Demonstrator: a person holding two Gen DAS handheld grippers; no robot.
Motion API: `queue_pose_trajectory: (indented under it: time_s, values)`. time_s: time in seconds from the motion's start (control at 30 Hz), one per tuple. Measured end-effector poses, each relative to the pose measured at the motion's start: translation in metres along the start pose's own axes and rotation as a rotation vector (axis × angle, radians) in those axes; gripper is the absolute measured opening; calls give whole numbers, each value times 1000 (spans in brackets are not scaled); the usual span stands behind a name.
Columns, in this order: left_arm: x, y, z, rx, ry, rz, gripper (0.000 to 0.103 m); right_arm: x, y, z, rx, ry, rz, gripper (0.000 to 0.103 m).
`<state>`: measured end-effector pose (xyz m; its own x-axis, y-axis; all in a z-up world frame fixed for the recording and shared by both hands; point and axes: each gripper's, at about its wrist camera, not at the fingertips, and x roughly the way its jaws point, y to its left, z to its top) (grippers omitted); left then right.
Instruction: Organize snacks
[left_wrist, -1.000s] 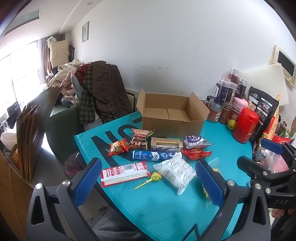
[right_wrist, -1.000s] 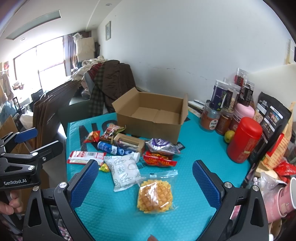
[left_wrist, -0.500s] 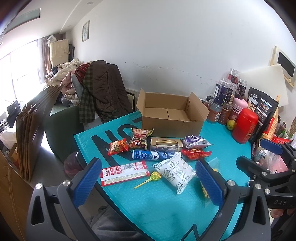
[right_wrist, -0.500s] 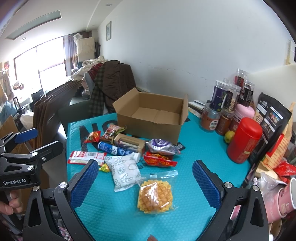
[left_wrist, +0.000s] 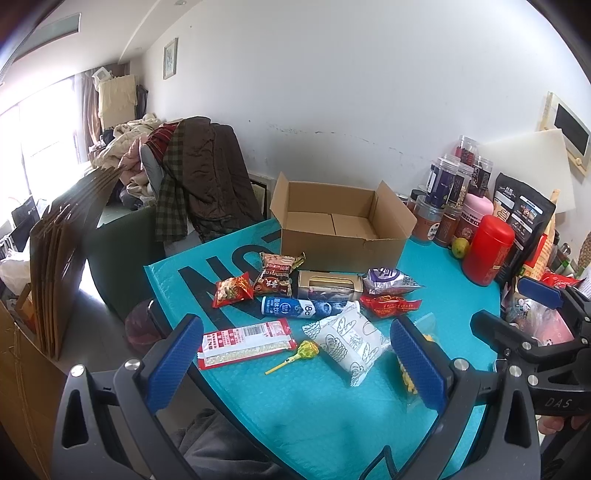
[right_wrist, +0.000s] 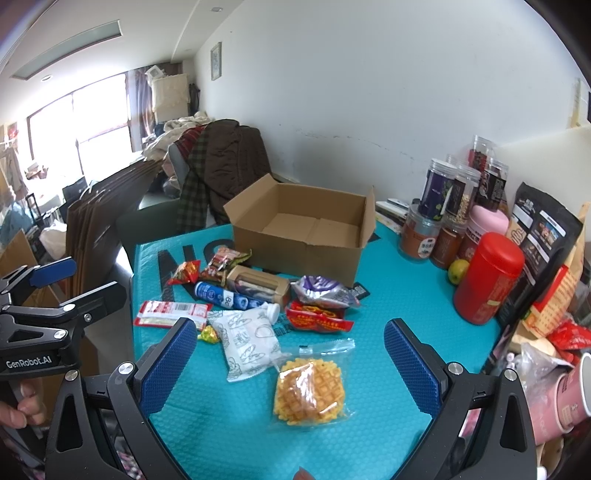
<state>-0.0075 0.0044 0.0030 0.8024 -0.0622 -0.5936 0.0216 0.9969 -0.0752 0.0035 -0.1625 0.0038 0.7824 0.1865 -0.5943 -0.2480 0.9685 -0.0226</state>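
Note:
An open, empty cardboard box (left_wrist: 343, 232) (right_wrist: 306, 236) stands at the back of the teal table mat (left_wrist: 325, 406). Several snacks lie in front of it: a red-white packet (left_wrist: 243, 343), a lollipop (left_wrist: 299, 354), a white bread-print bag (left_wrist: 351, 343) (right_wrist: 247, 343), a blue tube (left_wrist: 299, 307), a gold box (left_wrist: 328, 290), a bagged waffle (right_wrist: 310, 391). My left gripper (left_wrist: 295, 365) is open and empty, hovering above the near edge. My right gripper (right_wrist: 291, 369) is open and empty above the waffle.
Jars (right_wrist: 443, 206), a red canister (right_wrist: 487, 277), a lime (right_wrist: 458, 271) and black bags (right_wrist: 543, 236) crowd the right side. A chair draped with clothes (left_wrist: 199, 177) stands behind the table at left. Flat cardboard (left_wrist: 62, 251) leans at far left.

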Motion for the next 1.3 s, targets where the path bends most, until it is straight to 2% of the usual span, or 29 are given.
queue_pose_trajectory:
  time_s: [0.53,0.83,1.03,1.3]
  values:
    - [18,0,5,24,11,-40,103,12,-10,-1,11,15,-2,103]
    - [57,-2,4,73,84,-134,103,54,-19,-20,52,112,-16,103]
    - [88,-10,-4,117,159,-224,103,79,-30,-45,90,191,14,103]
    - [126,-24,-10,184,236,-288,103,116,-35,-66,124,299,55,103]
